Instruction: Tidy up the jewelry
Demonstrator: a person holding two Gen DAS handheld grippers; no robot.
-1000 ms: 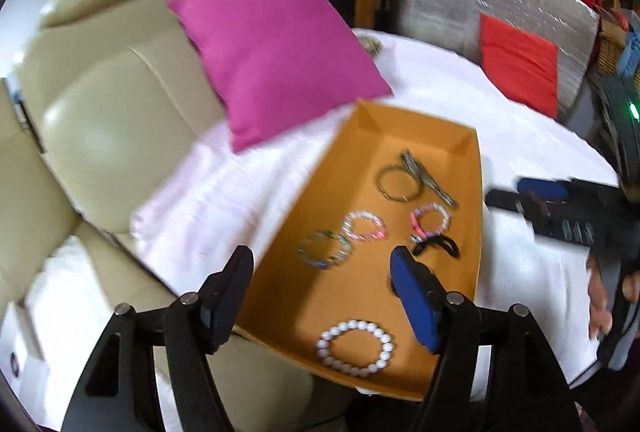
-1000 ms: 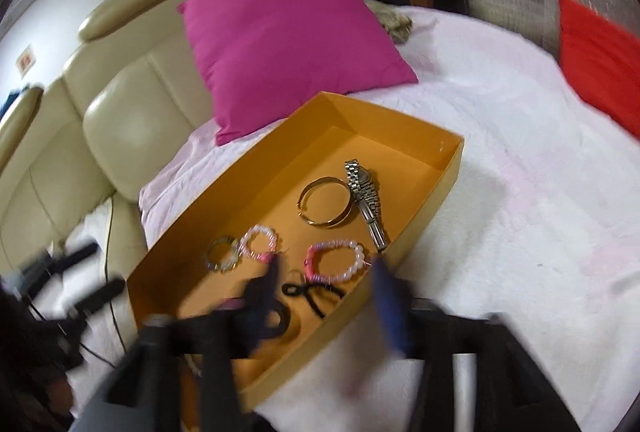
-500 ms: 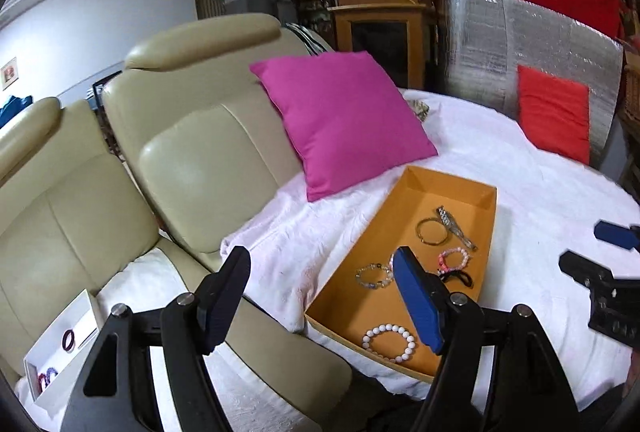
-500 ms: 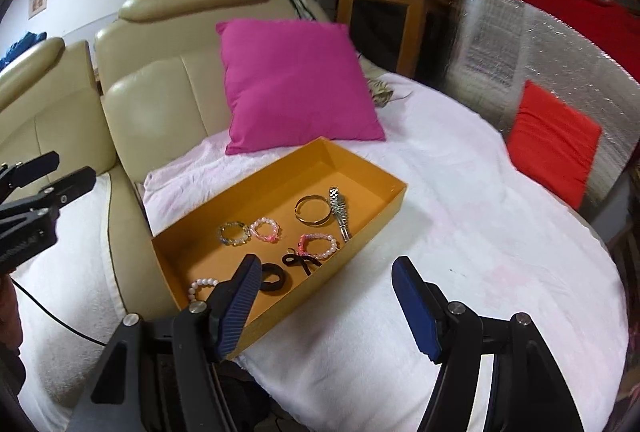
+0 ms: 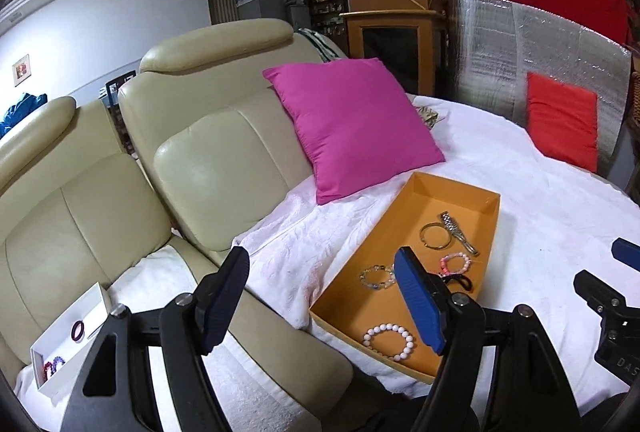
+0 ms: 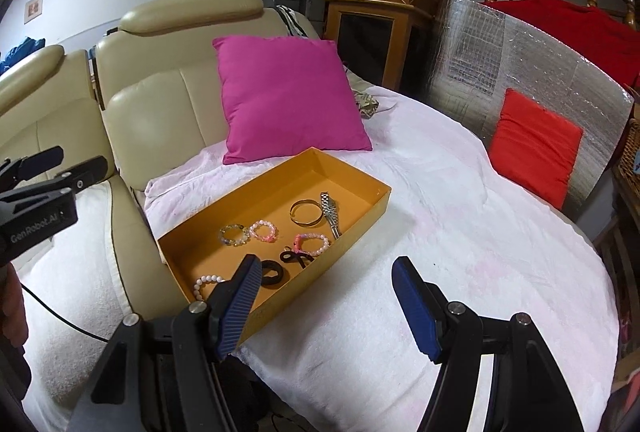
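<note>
Cream sofa (image 5: 208, 151) stands left of a white-covered desk (image 6: 460, 232), a magenta cushion (image 6: 288, 95) leaning between them. Orange tray (image 6: 224, 209) lies on the desk, ahead of both claws. Left claw (image 5: 320, 302) hangs open and empty, just short of the tray's near end; right claw (image 6: 326, 308) likewise open and empty, at the tray's near corner. Inside the tray: gold bangle (image 6: 306, 212), watch (image 6: 330, 212), white bead bracelet (image 5: 389, 341), pink bracelets, black ties. White box (image 5: 94, 306) on the sofa seat holds rings
</note>
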